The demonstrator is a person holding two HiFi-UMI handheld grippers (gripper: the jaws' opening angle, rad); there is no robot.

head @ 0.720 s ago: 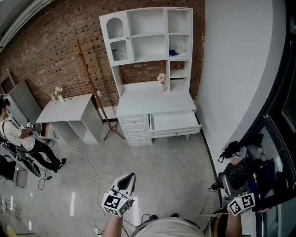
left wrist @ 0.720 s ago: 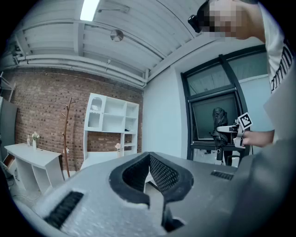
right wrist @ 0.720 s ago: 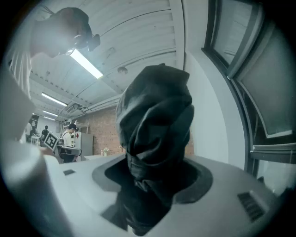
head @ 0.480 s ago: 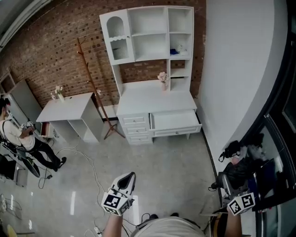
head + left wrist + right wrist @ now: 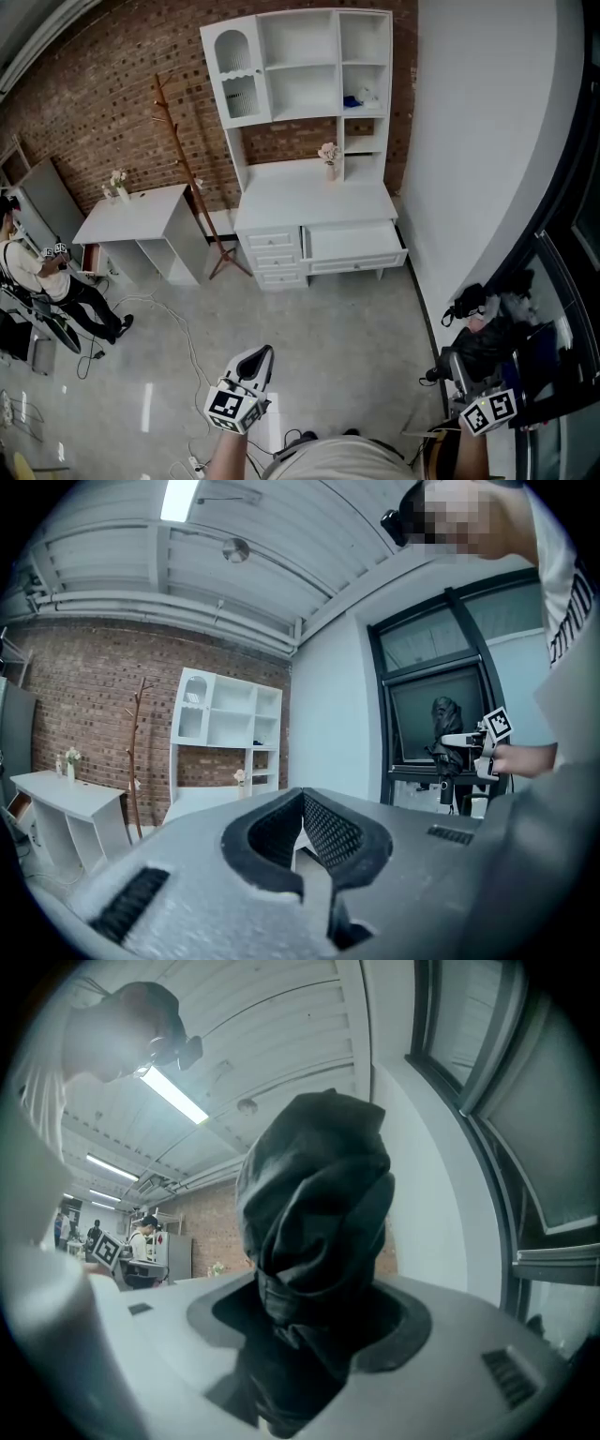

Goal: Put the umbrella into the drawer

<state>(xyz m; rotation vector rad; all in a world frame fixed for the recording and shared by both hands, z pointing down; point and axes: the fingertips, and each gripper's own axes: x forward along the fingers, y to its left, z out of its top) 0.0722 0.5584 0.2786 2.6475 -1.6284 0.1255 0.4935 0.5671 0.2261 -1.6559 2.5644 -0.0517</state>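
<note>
One grey floor (image 5: 337, 337), brick wall (image 5: 103, 103) beyond; left claw (image 5: 302, 801) pressed together, right claw (image 5: 314, 1314) pinching umbrella (image 5: 319, 1194).

Left claw (image 5: 302, 797) pale grey w/ black mesh pads (image 5: 330, 832), b/w marker cube (image 5: 232, 409); light shirt (image 5: 328, 464).

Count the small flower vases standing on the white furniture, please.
2. One vase stands on the desk below the shelves; the other is on the low white table at the left. More may be hidden.

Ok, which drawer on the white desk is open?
The wide drawer on the right side of the desk, pulled out with its white inside showing. The three small stacked drawers beside it sit flush and shut.
</note>
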